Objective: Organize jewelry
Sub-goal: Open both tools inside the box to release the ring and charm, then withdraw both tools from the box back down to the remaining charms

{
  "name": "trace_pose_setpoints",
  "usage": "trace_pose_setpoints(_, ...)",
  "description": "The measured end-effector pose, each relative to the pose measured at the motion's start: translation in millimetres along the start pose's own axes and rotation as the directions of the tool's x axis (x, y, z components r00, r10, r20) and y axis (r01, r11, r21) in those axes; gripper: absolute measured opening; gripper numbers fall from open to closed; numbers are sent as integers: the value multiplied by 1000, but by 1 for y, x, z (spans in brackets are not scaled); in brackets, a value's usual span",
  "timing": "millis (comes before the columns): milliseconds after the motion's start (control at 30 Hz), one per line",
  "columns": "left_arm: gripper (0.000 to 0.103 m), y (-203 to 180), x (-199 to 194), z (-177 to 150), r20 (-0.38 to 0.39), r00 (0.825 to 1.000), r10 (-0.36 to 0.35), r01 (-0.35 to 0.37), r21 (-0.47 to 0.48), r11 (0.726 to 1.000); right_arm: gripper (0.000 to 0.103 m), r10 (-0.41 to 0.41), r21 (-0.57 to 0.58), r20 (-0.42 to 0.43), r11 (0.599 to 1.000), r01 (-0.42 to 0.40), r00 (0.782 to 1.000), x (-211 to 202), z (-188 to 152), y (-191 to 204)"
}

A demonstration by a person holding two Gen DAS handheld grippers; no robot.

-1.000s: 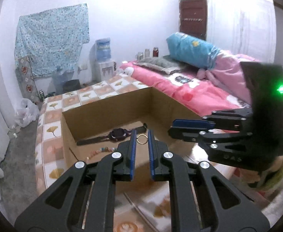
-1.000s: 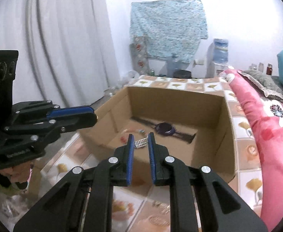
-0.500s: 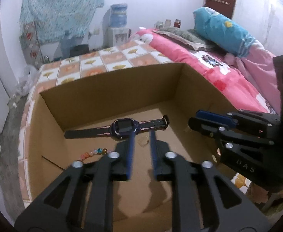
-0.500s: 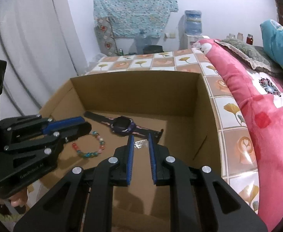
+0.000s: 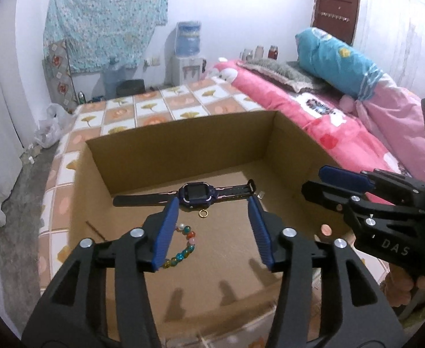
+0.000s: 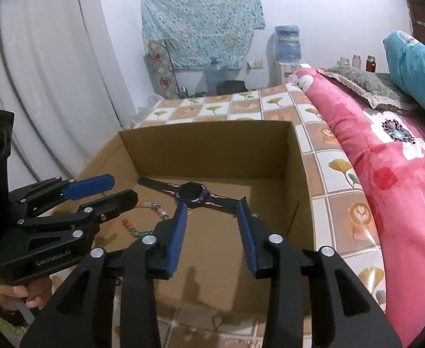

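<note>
1. Two grippers hang over the open cardboard box (image 5: 183,150), and both have just let go: the left gripper (image 5: 214,226) and the right gripper (image 6: 212,229) have each been spreading their jaws in the last moment, and nothing is between either pair now.
2. A second ago the left one pinched a small gold ring (image 5: 203,213) and the right one a small silvery piece (image 5: 260,194). Now the ring lies loose on the box floor just in front of the watch (image 5: 196,194), and the silvery piece lies beside the end of the watch strap, near the right wall; it is too small to name for sure.
3. Also on the floor are the bead bracelet (image 5: 183,246), to the left and nearer than the ring, and a small coppery disc (image 5: 326,230) towards the right wall. None of these touch one another, as far as I can tell.
4. Both hands have also come closer over the box than a second ago, so the drop was made from low down.
5. My reading: these two pieces are delivered, and both grippers are free to fetch whatever jewelry remains outside the box, none of which is in view.
</note>
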State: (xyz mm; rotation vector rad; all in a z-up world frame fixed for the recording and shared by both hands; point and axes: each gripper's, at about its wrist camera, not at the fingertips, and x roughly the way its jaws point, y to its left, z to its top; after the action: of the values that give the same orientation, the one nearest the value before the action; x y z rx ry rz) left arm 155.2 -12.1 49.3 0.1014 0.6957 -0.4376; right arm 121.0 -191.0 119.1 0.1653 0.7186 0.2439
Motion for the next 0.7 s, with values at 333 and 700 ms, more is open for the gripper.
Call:
trace_pose_setpoints(333, 68, -11, -73, -34, 82, 995, -64, 59, 64, 996, 39, 112, 2, -24, 994, -112, 993, -43, -36, 13)
trace_pose_setpoints(700, 76, -31, -79, -81, -15, 994, -111, 112, 116, 987, 42, 150, 73, -145, 987, -140, 978, -37, -72, 10)
